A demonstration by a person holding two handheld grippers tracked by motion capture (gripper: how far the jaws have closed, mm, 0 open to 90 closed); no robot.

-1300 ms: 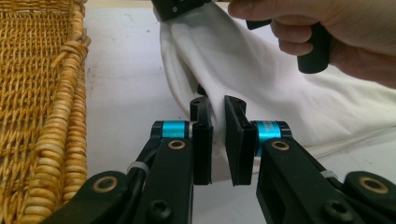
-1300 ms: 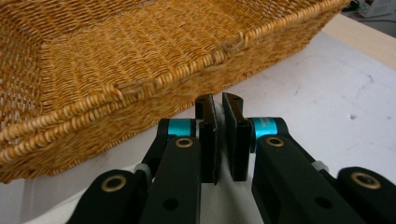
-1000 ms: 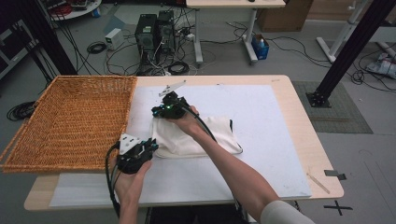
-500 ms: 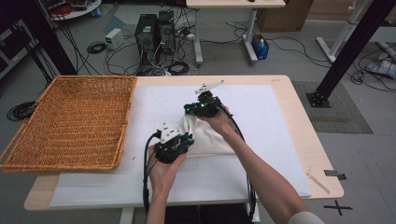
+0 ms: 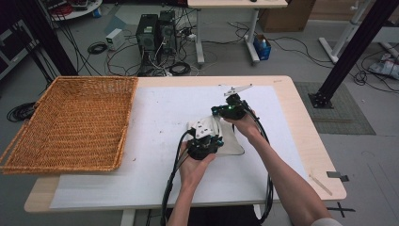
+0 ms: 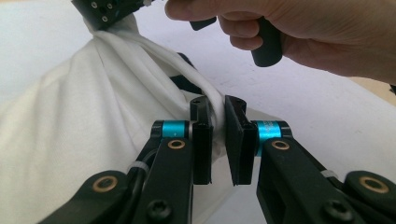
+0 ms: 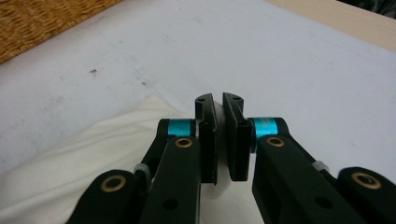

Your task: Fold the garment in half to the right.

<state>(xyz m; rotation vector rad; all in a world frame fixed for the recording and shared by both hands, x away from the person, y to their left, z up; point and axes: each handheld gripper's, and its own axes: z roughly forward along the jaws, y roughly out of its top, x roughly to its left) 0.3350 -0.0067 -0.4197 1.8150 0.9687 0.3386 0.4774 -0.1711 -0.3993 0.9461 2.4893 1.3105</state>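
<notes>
Gripping a white cloth (image 5: 226,136) with both grippers, near the middle of the white mat (image 5: 155,122).

From the high view, the left gripper (image 5: 205,141) and right gripper (image 5: 229,109) sat close together over the cloth, the wicker basket (image 5: 70,122) well apart. In the left gripper view, its jaws were clamped on a bunched fold. In the right gripper view, its jaws were pinched nearly closed on the cloth's edge.

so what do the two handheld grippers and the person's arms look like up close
Both grippers are black. The left gripper and right gripper each have two flat black jaws on bright blue collars, brass-coloured pivot rings and small white ties. A grey three-cornered plate tops the right one. Black cables trail back. Forearms are bare; a light sleeve shows at the right elbow.
</notes>
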